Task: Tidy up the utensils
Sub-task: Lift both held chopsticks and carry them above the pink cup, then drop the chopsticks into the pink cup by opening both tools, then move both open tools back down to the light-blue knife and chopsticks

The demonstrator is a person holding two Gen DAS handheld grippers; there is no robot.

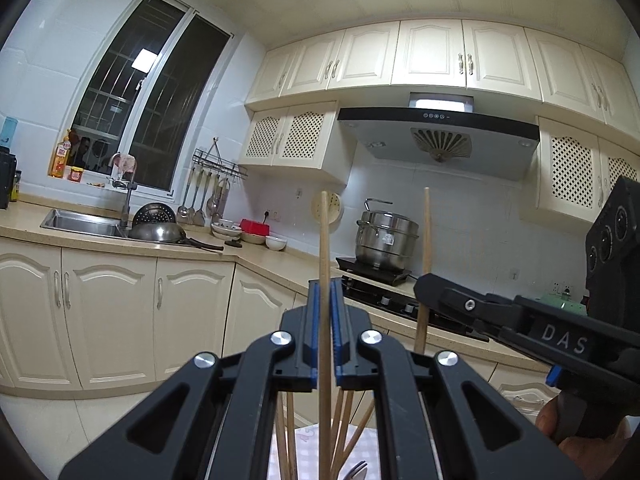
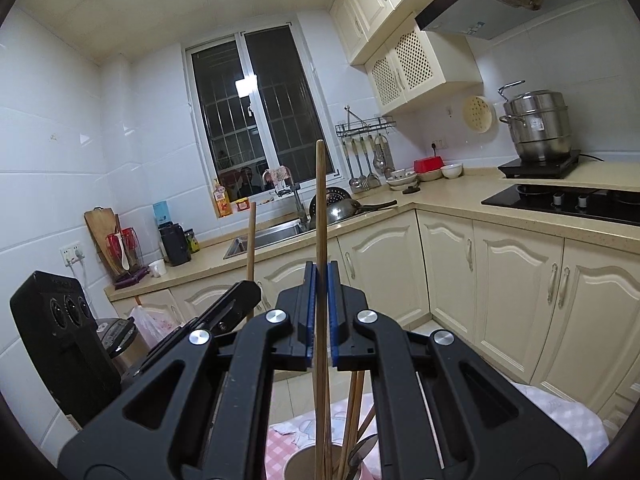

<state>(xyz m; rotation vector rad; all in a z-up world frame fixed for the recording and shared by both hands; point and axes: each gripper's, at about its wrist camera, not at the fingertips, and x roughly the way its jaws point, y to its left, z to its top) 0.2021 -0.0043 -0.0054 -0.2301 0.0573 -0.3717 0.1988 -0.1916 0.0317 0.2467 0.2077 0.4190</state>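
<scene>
Right wrist: kitchen, beige countertop (image 2: 460,196); both tools clamp upright chopsticks.

A pale wooden chopstick (image 1: 325,248) stands upright, pinched between blue pads, and a second, darker one (image 2: 320,216) stands upright the same way just beside it. Below them more chopsticks (image 2: 352,412) lean at slants in a round cup (image 2: 300,462), with a metal fork (image 1: 356,470) and spoon (image 2: 362,450) among them.
</scene>
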